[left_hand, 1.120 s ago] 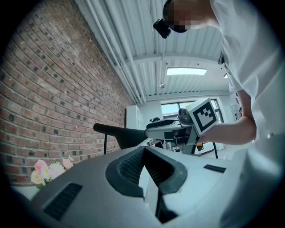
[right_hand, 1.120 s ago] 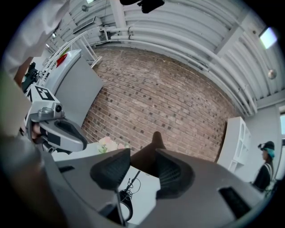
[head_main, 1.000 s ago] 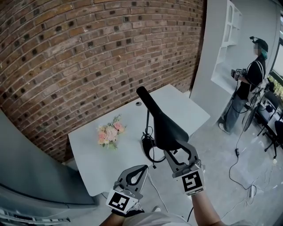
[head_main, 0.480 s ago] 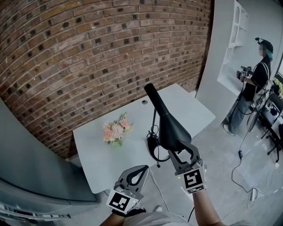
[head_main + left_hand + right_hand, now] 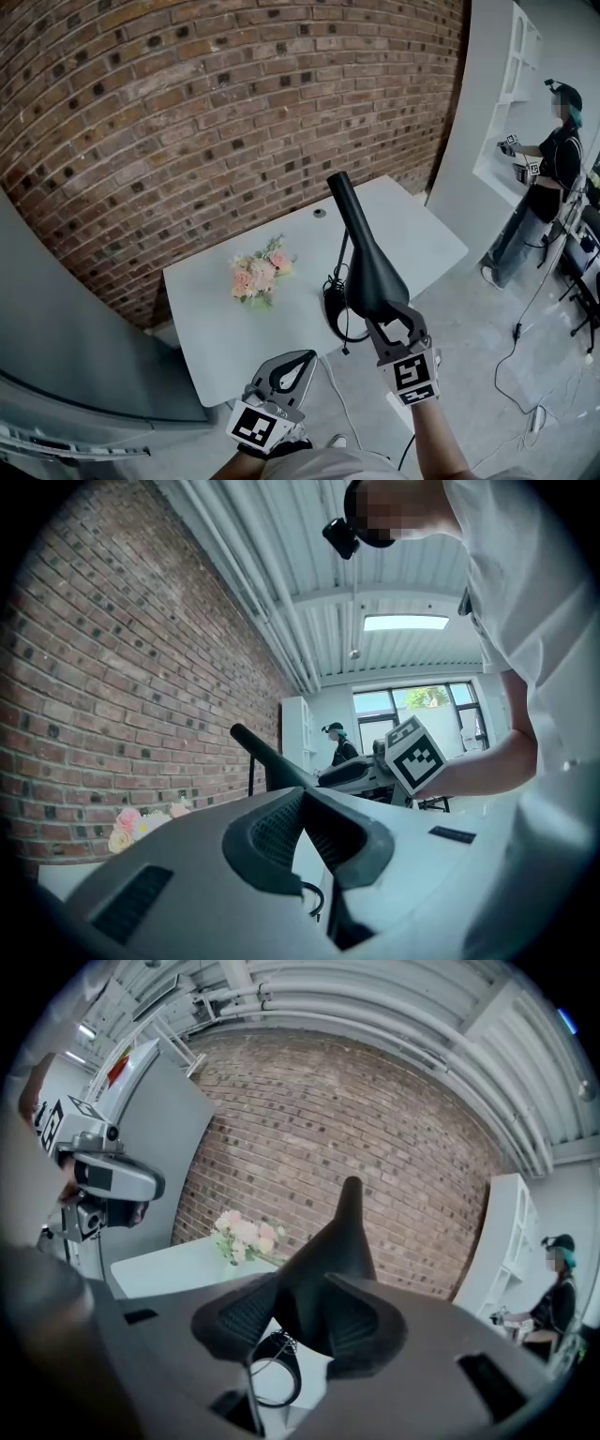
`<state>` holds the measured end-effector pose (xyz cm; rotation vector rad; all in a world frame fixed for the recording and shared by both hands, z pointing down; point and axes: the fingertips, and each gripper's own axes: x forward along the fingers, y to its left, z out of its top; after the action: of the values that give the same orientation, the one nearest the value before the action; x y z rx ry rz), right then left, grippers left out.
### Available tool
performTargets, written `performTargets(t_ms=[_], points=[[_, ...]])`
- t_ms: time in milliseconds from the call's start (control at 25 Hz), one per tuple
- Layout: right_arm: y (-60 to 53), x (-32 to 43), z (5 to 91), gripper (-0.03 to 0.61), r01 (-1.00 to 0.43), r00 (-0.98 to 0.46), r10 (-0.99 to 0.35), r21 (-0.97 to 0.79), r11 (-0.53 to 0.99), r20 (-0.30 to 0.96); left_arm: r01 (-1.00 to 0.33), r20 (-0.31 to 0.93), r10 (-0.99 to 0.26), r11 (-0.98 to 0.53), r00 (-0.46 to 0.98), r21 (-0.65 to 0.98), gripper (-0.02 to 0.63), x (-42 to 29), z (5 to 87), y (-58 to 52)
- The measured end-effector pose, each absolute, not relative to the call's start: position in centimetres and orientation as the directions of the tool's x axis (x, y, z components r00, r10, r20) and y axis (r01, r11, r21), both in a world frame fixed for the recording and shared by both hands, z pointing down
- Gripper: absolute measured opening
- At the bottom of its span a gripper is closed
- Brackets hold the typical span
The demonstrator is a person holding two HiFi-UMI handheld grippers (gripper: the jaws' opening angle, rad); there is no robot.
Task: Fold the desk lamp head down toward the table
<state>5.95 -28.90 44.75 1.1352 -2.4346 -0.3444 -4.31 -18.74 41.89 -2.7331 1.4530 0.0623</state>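
A black desk lamp stands on the white table (image 5: 225, 328). Its long head (image 5: 366, 253) slants up toward the brick wall, above a thin stem (image 5: 343, 248) and a coiled black cable (image 5: 336, 317) at its foot. My right gripper (image 5: 389, 314) holds the wide near end of the head. Its jaws are closing, and in the right gripper view the lamp head (image 5: 337, 1241) fills the gap between the pads (image 5: 234, 1321). My left gripper (image 5: 286, 367) hangs low beside the table's front edge. It is shut on nothing, and it sees the lamp head (image 5: 267, 757) from the side.
A small bunch of pink flowers (image 5: 260, 274) lies left of the lamp. A small round fitting (image 5: 320, 213) sits near the table's far edge. The brick wall runs close behind. Another person (image 5: 553, 178) stands at the far right by white shelves, and cables trail on the floor.
My right gripper has sunk with the wide end of the lamp head in it. The left gripper has hardly shifted. The view has swung a little.
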Motion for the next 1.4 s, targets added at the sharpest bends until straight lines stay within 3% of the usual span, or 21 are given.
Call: performTargets(t_ms=[880, 1400], points=[[-32.1, 4.0, 49.6, 0.153, -0.682, -0.501, -0.785, 0.392, 0.617, 0.364, -0.818, -0.068, -0.815, -0.574, 0.575, -0.029, 0.008, -7.7, 41.9, -20.5], [-32.1, 3.6, 48.0, 0.153, -0.756, -0.478, -0.834, 0.355, 0.550, 0.275, -0.810, -0.077, -0.807, -0.586, 0.585, -0.013, 0.008, -8.9, 42.1, -21.1]])
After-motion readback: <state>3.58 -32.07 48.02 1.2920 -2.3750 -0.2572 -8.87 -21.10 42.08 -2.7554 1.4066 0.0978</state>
